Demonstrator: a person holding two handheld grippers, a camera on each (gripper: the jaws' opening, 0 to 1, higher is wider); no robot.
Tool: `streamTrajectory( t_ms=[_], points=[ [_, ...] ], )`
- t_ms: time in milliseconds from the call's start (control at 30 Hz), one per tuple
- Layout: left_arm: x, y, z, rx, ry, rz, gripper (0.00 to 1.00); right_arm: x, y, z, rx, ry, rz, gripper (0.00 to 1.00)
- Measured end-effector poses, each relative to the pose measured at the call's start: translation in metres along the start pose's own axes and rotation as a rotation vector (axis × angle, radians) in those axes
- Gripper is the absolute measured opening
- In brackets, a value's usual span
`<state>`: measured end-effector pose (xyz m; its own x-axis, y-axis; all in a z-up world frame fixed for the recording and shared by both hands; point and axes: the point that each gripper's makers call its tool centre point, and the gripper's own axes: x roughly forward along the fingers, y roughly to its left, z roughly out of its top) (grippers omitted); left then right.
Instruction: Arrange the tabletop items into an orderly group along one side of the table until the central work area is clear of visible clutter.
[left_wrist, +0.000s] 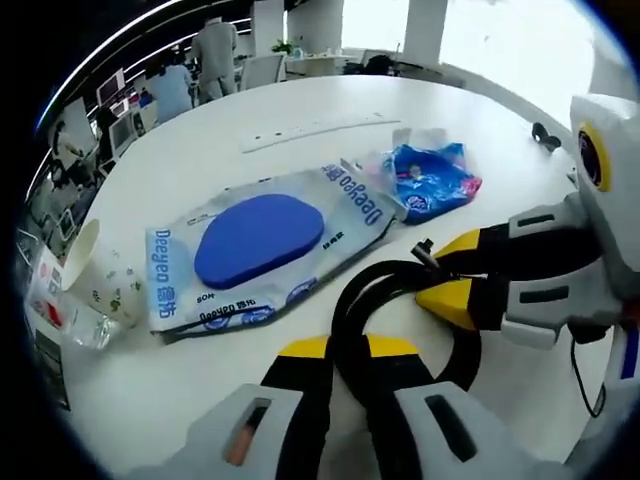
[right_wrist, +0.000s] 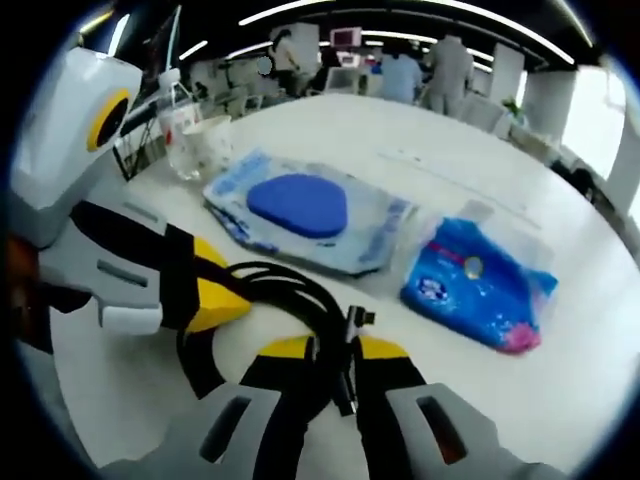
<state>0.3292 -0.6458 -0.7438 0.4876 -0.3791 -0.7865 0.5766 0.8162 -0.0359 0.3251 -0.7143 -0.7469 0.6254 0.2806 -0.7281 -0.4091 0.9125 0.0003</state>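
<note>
1. Left gripper view: white table (left_wrist: 250, 110), round-edged, carrying everything below.
2. Wet-wipes pack (left_wrist: 265, 250), pale blue with a dark blue oval lid, lying flat near the table's middle; same pack in right gripper view (right_wrist: 310, 215).
3. Small blue packet (left_wrist: 432, 178) in clear wrap, just beside the wipes pack's far end; also seen at (right_wrist: 480, 285).
4. Coiled black cable (left_wrist: 400, 330), looped on the table nearest both cameras, apart from the wipes pack.
5. Left gripper (left_wrist: 347, 352), yellow-tipped, jaws pressed together on the cable loop.
6. Right gripper (right_wrist: 335, 350), jaws likewise pinching the cable (right_wrist: 290, 300), small connector sticking up between them.
7. Paper cup (left_wrist: 100, 275) with leafy print, lying tipped at the table edge next to a clear plastic bottle (left_wrist: 55, 300).
</note>
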Motion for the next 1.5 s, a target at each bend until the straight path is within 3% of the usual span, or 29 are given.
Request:
streamTrajectory(
  t_ms=[200, 467, 633, 767, 900, 1233, 1500],
  points=[
    [-0.001, 0.003, 0.0, 0.038, -0.005, 0.012, 0.16, -0.001, 0.008, 0.0, -0.026, -0.015, 0.036, 0.24],
    [-0.008, 0.007, 0.001, -0.011, -0.019, -0.016, 0.19, -0.004, 0.01, 0.0, -0.02, -0.02, 0.036, 0.33],
    [-0.013, 0.012, 0.002, -0.014, -0.035, -0.015, 0.23, -0.009, 0.005, 0.006, -0.011, -0.043, 0.025, 0.37],
    [-0.019, 0.013, 0.002, 0.007, -0.047, -0.021, 0.23, -0.015, 0.007, 0.016, -0.012, -0.078, 0.042, 0.47],
    [-0.027, 0.022, 0.004, -0.008, -0.068, -0.022, 0.24, -0.019, 0.003, 0.018, -0.012, -0.088, 0.028, 0.49],
    [-0.045, 0.026, 0.012, -0.031, -0.132, -0.041, 0.3, -0.031, -0.005, 0.003, 0.049, -0.092, 0.003, 0.52],
    [-0.054, 0.008, 0.016, -0.016, -0.172, -0.102, 0.37, -0.04, -0.006, -0.006, 0.064, -0.099, -0.003, 0.55]
  ],
)
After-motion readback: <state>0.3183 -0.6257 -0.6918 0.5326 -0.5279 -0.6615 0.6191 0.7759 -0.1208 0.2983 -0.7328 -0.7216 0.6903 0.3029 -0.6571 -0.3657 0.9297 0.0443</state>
